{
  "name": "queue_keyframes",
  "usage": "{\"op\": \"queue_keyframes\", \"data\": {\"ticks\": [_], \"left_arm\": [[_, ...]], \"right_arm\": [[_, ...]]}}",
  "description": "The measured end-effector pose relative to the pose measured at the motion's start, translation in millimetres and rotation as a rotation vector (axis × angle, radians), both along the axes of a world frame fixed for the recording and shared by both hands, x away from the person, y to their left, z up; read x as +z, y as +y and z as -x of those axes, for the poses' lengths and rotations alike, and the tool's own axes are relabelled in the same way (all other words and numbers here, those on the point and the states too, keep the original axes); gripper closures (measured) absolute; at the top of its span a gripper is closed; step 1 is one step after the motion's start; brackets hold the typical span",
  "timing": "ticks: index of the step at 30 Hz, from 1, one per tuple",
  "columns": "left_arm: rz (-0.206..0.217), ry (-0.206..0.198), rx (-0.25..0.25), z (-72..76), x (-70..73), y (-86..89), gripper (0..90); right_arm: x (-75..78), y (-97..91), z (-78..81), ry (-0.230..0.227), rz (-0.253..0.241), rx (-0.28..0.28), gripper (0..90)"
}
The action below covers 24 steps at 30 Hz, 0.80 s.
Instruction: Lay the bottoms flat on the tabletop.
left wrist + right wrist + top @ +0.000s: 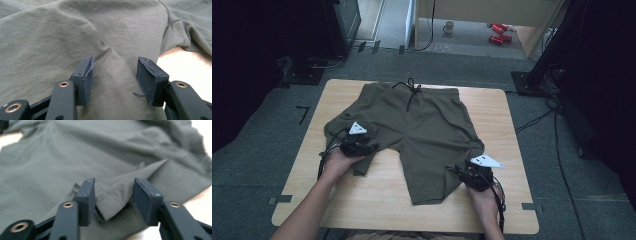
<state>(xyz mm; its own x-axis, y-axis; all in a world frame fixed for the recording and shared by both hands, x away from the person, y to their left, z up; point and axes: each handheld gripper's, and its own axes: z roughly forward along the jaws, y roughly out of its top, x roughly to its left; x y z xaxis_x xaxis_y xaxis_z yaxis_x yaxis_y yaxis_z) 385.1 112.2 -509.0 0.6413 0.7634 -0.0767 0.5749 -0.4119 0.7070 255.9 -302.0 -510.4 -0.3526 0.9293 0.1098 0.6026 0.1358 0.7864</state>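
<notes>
Wood table (507, 115), grey carpet (257, 165), red cans (499, 32).

Shorts (422, 130) on table (512, 120), waistband far side; left gripper (357, 146) on left leg, right gripper (476, 176) at right leg.

My light wooden desk (492, 107) is carrying a pair of olive green shorts (422, 130), which are lying spread across its middle with the drawstring waistband at the far edge and both legs pointing toward me. Bare wood is showing all around them.
</notes>
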Motion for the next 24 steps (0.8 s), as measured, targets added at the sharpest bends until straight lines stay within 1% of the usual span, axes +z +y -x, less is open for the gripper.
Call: {"op": "queue_keyframes", "data": {"ticks": [1,3,4,5,7,9,10,12,15,17,20,24], "left_arm": [[0.002,0.000,0.000,-0.1,-0.1,0.2,47.5],[0.009,0.000,0.000,-0.2,-0.4,0.9,47.4],[0.009,0.000,-0.001,-0.2,-0.5,1.0,47.4],[0.009,0.000,-0.001,-0.2,-0.5,1.1,47.4],[0.011,-0.001,-0.001,-0.1,-0.6,1.3,47.4],[0.012,-0.002,-0.001,-0.2,-0.7,1.5,47.4],[0.013,-0.002,0.000,-0.2,-0.7,1.7,47.4],[0.012,-0.002,0.000,-0.1,-0.7,2.0,47.3],[0.006,0.002,0.002,0.3,0.5,2.5,47.3],[0.009,-0.003,0.004,1.3,3.4,3.7,47.4],[0.025,-0.019,0.004,4.3,10.0,7.4,47.5],[0.040,-0.042,0.013,8.6,17.3,14.7,47.4]], "right_arm": [[-2.6,1.4,0.2,0.013,0.010,0.003,60.0],[-7.2,2.9,0.7,0.039,0.036,0.014,70.8],[-8.0,3.6,1.9,0.040,0.048,0.013,73.9],[-6.7,3.4,3.3,0.038,0.042,0.012,79.2],[-1.6,3.0,6.1,0.039,0.027,0.013,83.2],[6.7,2.0,11.2,0.033,0.023,0.018,85.6],[11.1,1.0,15.2,0.024,0.023,0.019,86.4],[19.0,-2.7,23.9,0.006,0.030,0.021,86.4],[27.0,-11.0,37.8,-0.001,0.029,0.016,86.4],[29.7,-16.7,47.3,0.007,0.025,0.009,86.9],[30.5,-25.6,60.4,0.010,0.025,0.001,87.0],[29.2,-37.0,69.9,0.024,0.037,-0.017,87.0]]}}
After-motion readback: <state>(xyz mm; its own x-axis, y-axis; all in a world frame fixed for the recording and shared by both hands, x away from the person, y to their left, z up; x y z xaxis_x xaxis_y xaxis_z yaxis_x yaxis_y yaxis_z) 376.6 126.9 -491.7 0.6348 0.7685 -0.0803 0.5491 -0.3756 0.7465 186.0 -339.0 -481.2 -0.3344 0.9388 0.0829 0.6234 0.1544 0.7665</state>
